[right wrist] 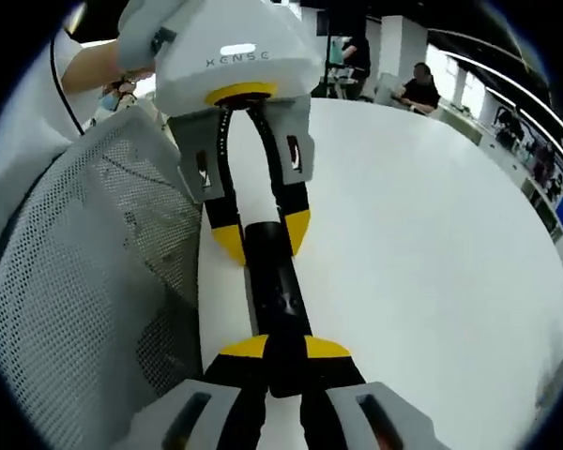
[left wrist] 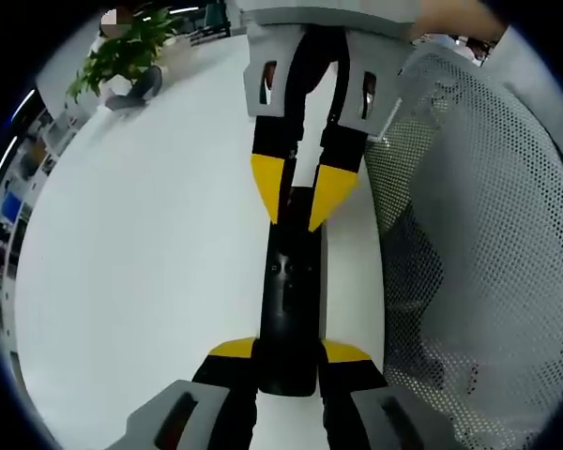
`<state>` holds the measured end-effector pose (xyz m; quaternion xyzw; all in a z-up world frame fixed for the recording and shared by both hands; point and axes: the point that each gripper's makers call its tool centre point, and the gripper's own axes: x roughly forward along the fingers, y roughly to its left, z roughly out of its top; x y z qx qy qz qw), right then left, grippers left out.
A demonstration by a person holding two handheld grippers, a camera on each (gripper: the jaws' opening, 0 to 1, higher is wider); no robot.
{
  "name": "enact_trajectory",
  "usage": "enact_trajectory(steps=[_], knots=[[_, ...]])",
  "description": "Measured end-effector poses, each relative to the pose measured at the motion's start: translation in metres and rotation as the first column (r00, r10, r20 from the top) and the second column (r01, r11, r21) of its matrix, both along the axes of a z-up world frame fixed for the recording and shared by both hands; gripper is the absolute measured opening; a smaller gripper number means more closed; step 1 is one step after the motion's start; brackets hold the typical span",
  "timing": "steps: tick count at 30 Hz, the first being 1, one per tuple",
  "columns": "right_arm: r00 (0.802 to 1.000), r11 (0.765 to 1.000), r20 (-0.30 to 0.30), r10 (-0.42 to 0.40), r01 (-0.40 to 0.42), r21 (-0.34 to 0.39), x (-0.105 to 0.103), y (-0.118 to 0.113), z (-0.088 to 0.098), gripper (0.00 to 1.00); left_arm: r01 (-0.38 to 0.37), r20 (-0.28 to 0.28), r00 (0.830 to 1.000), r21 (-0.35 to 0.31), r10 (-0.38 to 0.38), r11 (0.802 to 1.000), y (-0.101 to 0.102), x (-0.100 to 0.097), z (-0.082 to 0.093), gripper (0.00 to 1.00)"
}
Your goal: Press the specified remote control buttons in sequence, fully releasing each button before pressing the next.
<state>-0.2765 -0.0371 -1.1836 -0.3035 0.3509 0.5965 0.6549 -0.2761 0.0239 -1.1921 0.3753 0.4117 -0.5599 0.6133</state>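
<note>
A long black remote control (left wrist: 291, 281) lies lengthwise over the white table (left wrist: 150, 281), held at both ends. In the left gripper view, my left gripper (left wrist: 288, 352) is shut on the remote's near end, its yellow tips on either side. The right gripper (left wrist: 298, 202) comes down from the top and clasps the far end. In the right gripper view the same remote (right wrist: 280, 300) sits between the jaws of my right gripper (right wrist: 286, 349). The left gripper (right wrist: 265, 236), under its white housing, grips the opposite end. A few small buttons show mid-remote.
A white mesh chair back (left wrist: 479, 234) stands close beside the remote, also seen as the mesh chair (right wrist: 84, 262). A potted plant (left wrist: 122, 52) sits at the table's far end. People (right wrist: 418, 89) sit beyond the table (right wrist: 432, 244). A sleeve (right wrist: 19, 122) shows behind the chair.
</note>
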Motion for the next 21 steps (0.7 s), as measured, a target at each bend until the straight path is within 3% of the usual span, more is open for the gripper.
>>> enact_trajectory(steps=[5,9,12,14,17,21], knots=[[1.0,1.0,0.005,0.021,-0.021,0.005,0.001,0.0005,-0.0015,0.09,-0.001,0.005,1.0,-0.021,0.001,1.0,-0.0006,-0.0001,-0.0002,0.24],[0.999,1.0,-0.042,-0.01,0.011,0.02,0.004,0.0001,-0.0019,0.09,0.006,0.005,1.0,-0.034,-0.005,0.999,-0.001,0.0007,-0.0001,0.24],[0.999,1.0,-0.053,-0.013,0.012,-0.018,0.0046,0.0018,-0.0024,0.07,0.02,0.014,1.0,-0.048,-0.019,0.999,-0.0009,0.0005,-0.0003,0.24],[0.999,0.997,-0.007,0.04,-0.041,-0.064,0.0041,0.0012,-0.0034,0.07,0.014,0.011,1.0,-0.069,-0.013,0.998,-0.0002,0.0011,-0.0004,0.24],[0.998,0.994,0.031,0.051,-0.048,-0.094,0.0025,0.0026,-0.0033,0.07,0.016,0.011,1.0,-0.091,-0.015,0.996,-0.0002,0.0014,-0.0002,0.24],[0.997,0.996,0.061,0.055,-0.051,-0.072,0.0007,0.0014,-0.0034,0.07,0.012,0.012,1.0,-0.106,-0.011,0.994,-0.0011,0.0015,-0.0002,0.24]])
